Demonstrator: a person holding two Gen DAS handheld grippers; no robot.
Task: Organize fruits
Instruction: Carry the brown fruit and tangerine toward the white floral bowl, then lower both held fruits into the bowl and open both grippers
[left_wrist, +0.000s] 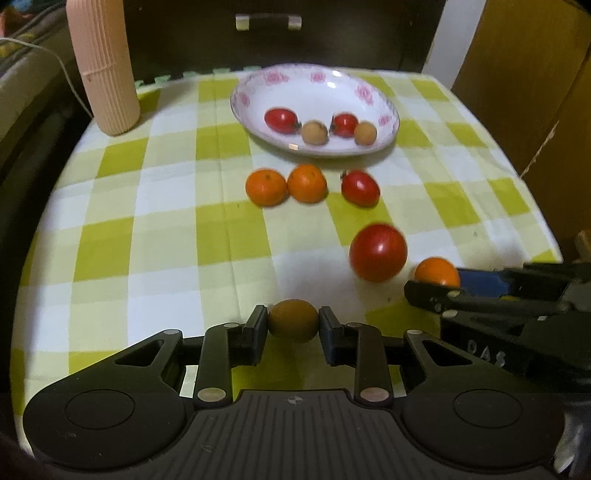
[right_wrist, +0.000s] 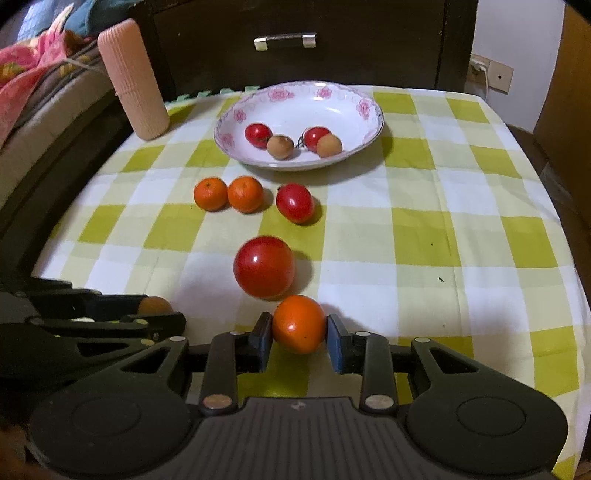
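Four fruits in the bowl (right_wrist: 371, 127), six outside, two gripped

Between my left pads sits a small brown round fruit (left_wrist: 292, 320), and my right pads clamp a small orange (right_wrist: 299, 324), both low over the checked cloth. A big red tomato (right_wrist: 264, 267) lies just beyond the orange, with a smaller tomato (right_wrist: 295, 203) and two mandarins (right_wrist: 228, 194) side by side farther on. The flowered white bowl (right_wrist: 347, 107) holds two little tomatoes (right_wrist: 258, 135) and two brown fruits (right_wrist: 280, 147).
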